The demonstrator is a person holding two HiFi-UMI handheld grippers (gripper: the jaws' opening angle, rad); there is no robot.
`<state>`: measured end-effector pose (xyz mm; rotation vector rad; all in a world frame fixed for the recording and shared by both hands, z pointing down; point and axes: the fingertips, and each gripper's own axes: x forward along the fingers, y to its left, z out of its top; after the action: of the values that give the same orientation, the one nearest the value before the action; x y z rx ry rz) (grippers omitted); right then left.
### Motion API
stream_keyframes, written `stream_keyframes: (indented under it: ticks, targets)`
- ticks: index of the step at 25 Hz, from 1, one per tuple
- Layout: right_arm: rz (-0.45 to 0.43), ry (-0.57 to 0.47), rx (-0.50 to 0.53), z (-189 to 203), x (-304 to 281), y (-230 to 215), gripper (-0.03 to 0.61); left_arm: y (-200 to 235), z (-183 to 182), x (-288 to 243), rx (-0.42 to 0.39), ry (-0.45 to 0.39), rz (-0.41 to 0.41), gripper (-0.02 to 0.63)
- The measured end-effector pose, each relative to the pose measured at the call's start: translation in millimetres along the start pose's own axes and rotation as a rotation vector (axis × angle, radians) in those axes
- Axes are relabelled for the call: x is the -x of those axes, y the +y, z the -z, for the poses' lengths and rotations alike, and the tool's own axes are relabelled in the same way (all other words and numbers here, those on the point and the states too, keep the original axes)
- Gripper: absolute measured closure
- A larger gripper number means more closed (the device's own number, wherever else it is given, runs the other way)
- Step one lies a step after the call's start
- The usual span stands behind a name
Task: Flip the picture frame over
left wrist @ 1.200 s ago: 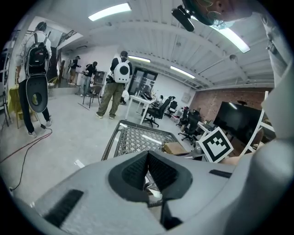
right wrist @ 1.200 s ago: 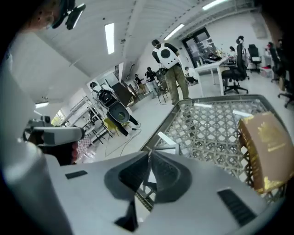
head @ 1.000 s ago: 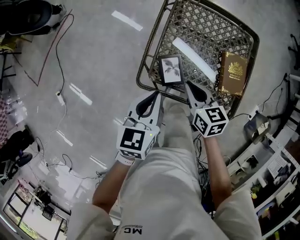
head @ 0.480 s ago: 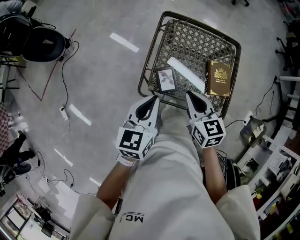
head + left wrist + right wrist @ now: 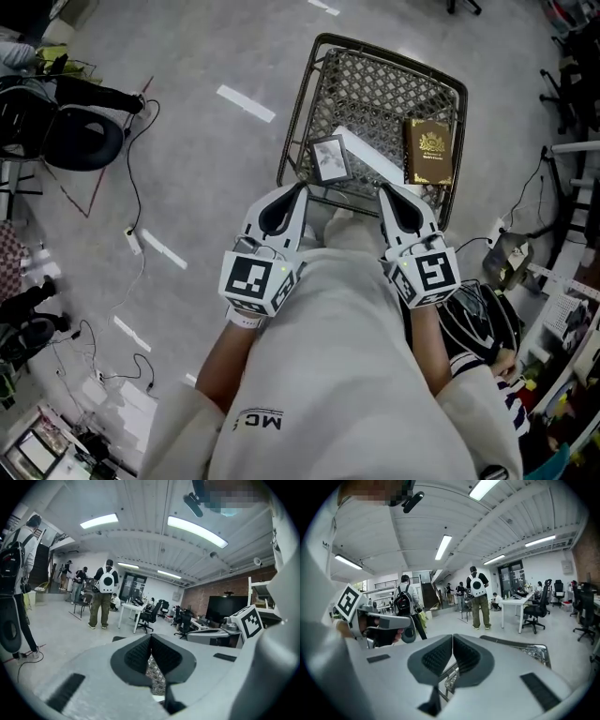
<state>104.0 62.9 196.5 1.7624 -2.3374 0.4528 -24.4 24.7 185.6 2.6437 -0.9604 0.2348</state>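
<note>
metal mesh basket (image 5: 375, 94) ahead of and below you, seen from your head camera. the frame (image 5: 330, 157) lies flat inside it, picture side up, in the near left corner, just beside the near rim. a dark book (image 5: 428, 151) with a gold crest lies flat on the right side of the basket, apart from the frame. your left gripper (image 5: 301, 188) and right gripper (image 5: 382, 187) point forward side by side, their tips near the near rim, the frame between and just beyond them. neither looks to be touching the frame. each gripper's own view shows its two dark ribbed pads pressed together with nothing between them, and mesh beyond the tips. the flip has not started, by the look of it. risks from here: reaching in with the jaws shut would only push the frame across the mesh. the frame lies flat, so a jaw slid under its edge may snag in a mesh opening. the rim close by leaves little room to turn it, so it may knock the wire and slip free. a thin hold on one edge may let it drop back face up.
</note>
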Motion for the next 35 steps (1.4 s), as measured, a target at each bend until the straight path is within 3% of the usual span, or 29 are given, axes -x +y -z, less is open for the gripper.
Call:
stream_keyframes:
  ticks: [10, 35]
  targets:
    - [0.03, -0.052, 0.017, -13, 16, 1, 0.558, -11, -10, 11, -0.029, -0.034, 0.016, 0.589]
    - [0.034, -0.057, 0.035, -11, 33, 13, 0.561, -20, 4, 26, 0.012, -0.033, 0.005, 0.589]
